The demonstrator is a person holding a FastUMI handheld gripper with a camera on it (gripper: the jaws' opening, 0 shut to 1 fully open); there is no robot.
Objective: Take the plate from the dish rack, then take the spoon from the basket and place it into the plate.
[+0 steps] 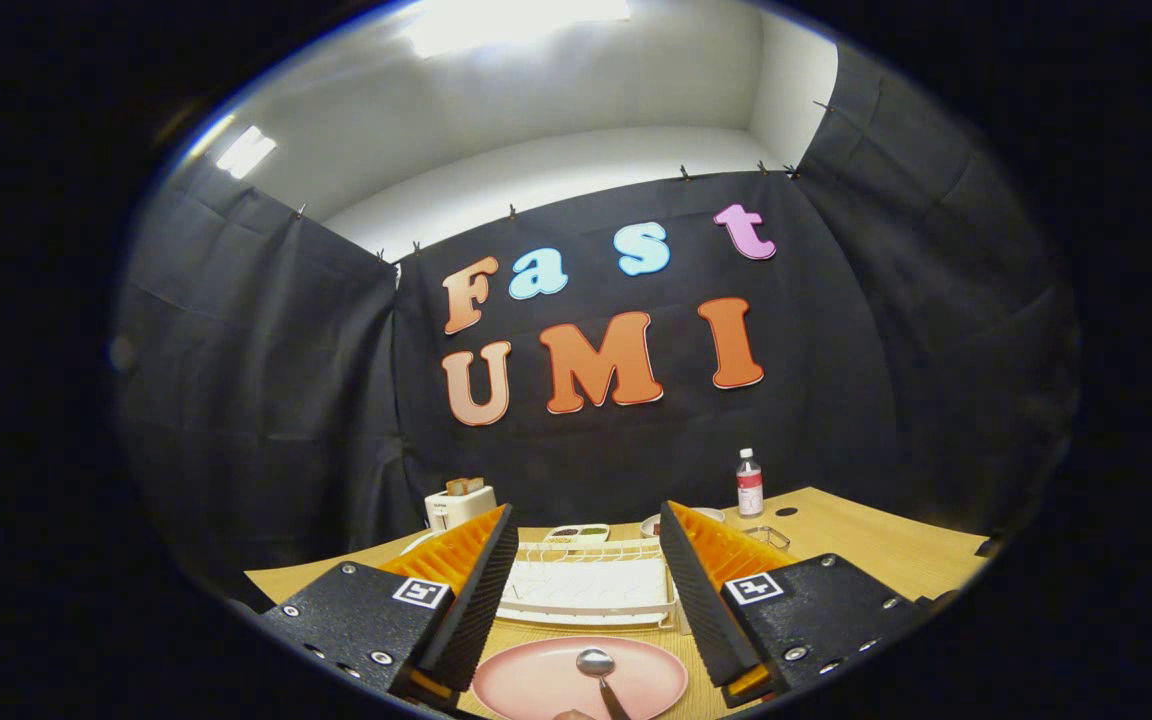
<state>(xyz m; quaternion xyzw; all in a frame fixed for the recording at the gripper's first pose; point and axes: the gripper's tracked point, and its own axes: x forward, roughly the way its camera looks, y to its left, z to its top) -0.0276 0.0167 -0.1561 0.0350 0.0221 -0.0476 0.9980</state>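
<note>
A pink plate (546,682) lies flat on the wooden table, low between my two fingers. A metal spoon (596,664) rests in it, bowl toward the rack and handle running back toward me. My gripper (588,530) is open, its fingers spread wide and raised above the plate, touching nothing. Just beyond the plate stands the white wire dish rack (586,585), with no dish standing in it. A small wire basket (768,538) sits past the right finger.
The wooden table (886,550) carries a white toaster (458,505) behind the left finger, a small divided tray (578,534) behind the rack, a white bowl (704,516) and a bottle with a red label (749,484) at the back right.
</note>
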